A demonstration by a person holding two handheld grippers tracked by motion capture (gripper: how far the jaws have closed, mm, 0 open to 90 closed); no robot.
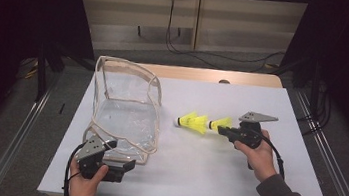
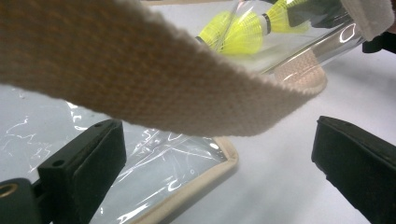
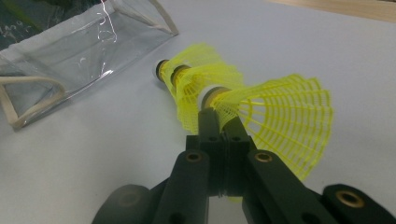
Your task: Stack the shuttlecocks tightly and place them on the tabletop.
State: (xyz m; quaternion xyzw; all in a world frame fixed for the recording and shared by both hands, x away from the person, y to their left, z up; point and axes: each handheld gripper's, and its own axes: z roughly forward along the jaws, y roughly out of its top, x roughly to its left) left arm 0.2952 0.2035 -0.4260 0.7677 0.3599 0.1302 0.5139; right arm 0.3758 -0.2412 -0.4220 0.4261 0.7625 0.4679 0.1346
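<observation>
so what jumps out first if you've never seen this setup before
The neon-yellow shuttlecocks on the white table, right of centre, grab the eye; the right gripper is shut on the nearest shuttlecock. Next comes the clear plastic bag with beige trim standing open at the left, with the left gripper open at its front corner.

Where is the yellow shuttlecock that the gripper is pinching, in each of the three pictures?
High view: the yellow mesh shuttlecock lies right of centre, at the right gripper.
Left gripper view: top right, seen through the plastic.
Right gripper view: centre right, above the closed jaws.
Shared landmark: the clear plastic bag with beige trim.
</observation>
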